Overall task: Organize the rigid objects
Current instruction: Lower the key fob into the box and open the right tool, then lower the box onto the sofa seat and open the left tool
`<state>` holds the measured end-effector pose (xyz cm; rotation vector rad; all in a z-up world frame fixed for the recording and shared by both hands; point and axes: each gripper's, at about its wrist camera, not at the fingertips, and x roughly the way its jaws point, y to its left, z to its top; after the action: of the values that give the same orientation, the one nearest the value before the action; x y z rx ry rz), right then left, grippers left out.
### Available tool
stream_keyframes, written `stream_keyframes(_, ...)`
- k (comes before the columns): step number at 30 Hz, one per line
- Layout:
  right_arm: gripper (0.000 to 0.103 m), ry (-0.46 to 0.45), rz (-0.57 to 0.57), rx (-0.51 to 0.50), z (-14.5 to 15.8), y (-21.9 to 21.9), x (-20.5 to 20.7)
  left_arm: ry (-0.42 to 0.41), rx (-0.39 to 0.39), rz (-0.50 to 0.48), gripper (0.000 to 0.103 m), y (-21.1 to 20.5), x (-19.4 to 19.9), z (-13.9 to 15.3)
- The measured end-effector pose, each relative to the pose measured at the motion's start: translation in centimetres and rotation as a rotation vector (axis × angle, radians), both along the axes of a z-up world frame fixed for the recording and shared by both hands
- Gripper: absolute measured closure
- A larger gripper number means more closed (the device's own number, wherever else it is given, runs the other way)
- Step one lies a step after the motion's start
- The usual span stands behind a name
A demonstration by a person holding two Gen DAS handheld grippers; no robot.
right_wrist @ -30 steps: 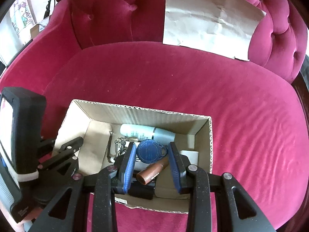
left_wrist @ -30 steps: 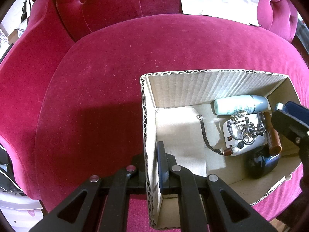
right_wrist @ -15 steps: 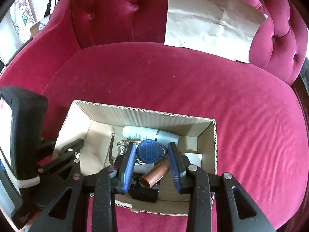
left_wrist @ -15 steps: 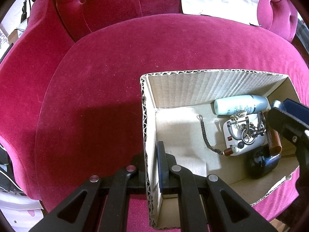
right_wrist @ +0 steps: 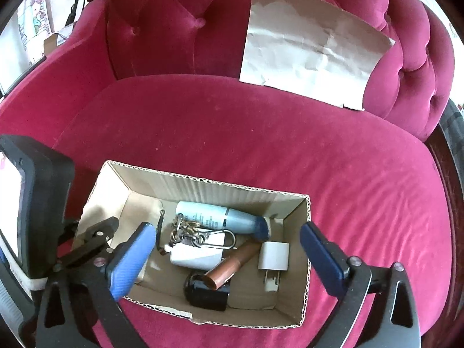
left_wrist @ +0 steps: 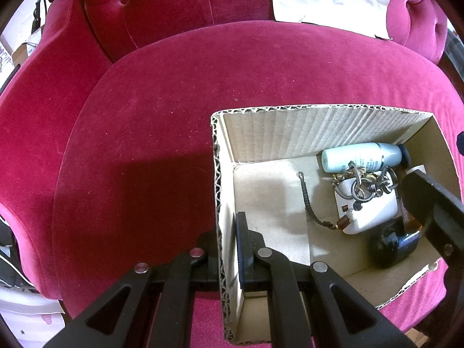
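Crimson velvet upholstery fills both views, with a creased sheet of paper [right_wrist: 313, 55] propped against the tufted backrest; on the seat cushion [left_wrist: 162, 133] a cardboard box [left_wrist: 304, 124] is set, open at the top.

At the left, the left gripper [left_wrist: 226, 249] is seen clamped tight on the box's left wall, one finger outside and one inside, so the box is held steady; this grip is unchanged from a second ago.

Further right, inside the box, a braided lanyard [left_wrist: 311, 203] is laid on the floor beside a white power bank [right_wrist: 197, 253], on which a bunch of keys [right_wrist: 190, 233] is piled; a pale blue bottle [right_wrist: 217, 217] lies along the back wall, with a copper-coloured tube [right_wrist: 235, 264] resting on a dark glossy object [right_wrist: 207, 291], and a white plug adapter [right_wrist: 274, 259] nearest the right wall.

At the right, the change is found: the right gripper [right_wrist: 229, 264], which half a second ago was closed on a round blue key fob, is now spread wide above the box with nothing between its pads [right_wrist: 130, 264]. The fob itself cannot be made out in either view; it is judged to have been dropped among the contents, probably hidden there.

By that reading one more item has been delivered; no loose objects are seen on the cushion, so the sorting is judged to be near its end.
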<state>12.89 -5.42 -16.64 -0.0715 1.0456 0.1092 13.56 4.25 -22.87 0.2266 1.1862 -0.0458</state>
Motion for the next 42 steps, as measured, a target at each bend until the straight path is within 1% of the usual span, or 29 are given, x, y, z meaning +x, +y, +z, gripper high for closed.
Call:
stream_keyframes(13, 0.0, 0.037, -0.031, 0.01, -0.7, -1.0, 0.0, 0.002, -0.006, 0.004, 0.096, 0.2, -0.1, 0.1)
stream_keyframes(22, 0.0, 0.042, -0.049, 0.006, 0.0, -1.8, -0.4, 0.009, -0.01, 0.008, 0.096, 0.5, 0.1, 0.2)
stream_keyframes(27, 0.0, 0.038, -0.072, 0.012, 0.5, -2.6, -0.9, 0.017, 0.005, 0.004, 0.095, 0.4, 0.3, 0.4)
stream_keyframes(29, 0.0, 0.031, -0.077, 0.014, 0.9, -3.0, -1.2, 0.015, 0.017, -0.003, 0.083, 0.2, 0.2, 0.6)
stream_keyframes(30, 0.0, 0.026, -0.079, 0.012, 1.1, -3.2, -1.2, 0.007, 0.029, -0.007, 0.064, -0.1, 0.1, 0.8)
stream_keyframes(31, 0.0, 0.022, -0.082, 0.012, 1.4, -3.3, -1.3, -0.003, 0.042, -0.007, 0.038, -0.2, 0.0, 0.9)
stream_keyframes(32, 0.0, 0.019, -0.084, 0.014, 1.6, -3.5, -1.4, -0.014, 0.049, -0.004, 0.028, -0.2, -0.1, 1.2)
stream_keyframes(33, 0.0, 0.015, -0.087, 0.016, 1.9, -3.6, -1.5, -0.018, 0.046, 0.003, 0.012, -0.2, -0.2, 1.4)
stream_keyframes(34, 0.0, 0.011, -0.089, 0.018, 2.1, -3.7, -1.6, -0.02, 0.034, 0.008, 0.007, -0.1, -0.3, 1.7)
stream_keyframes(35, 0.0, 0.007, -0.091, 0.017, 2.5, -3.8, -1.8, -0.02, 0.019, 0.013, 0.006, -0.1, -0.3, 1.9)
stream_keyframes(37, 0.0, -0.005, -0.094, 0.016, 3.1, -4.1, -2.2, -0.017, 0.016, 0.023, 0.0, 0.1, -0.5, 2.4)
stream_keyframes(42, 0.0, -0.023, -0.098, 0.021, 4.8, -4.5, -3.3, -0.019, -0.001, 0.032, 0.0, 0.2, -2.0, 3.8)
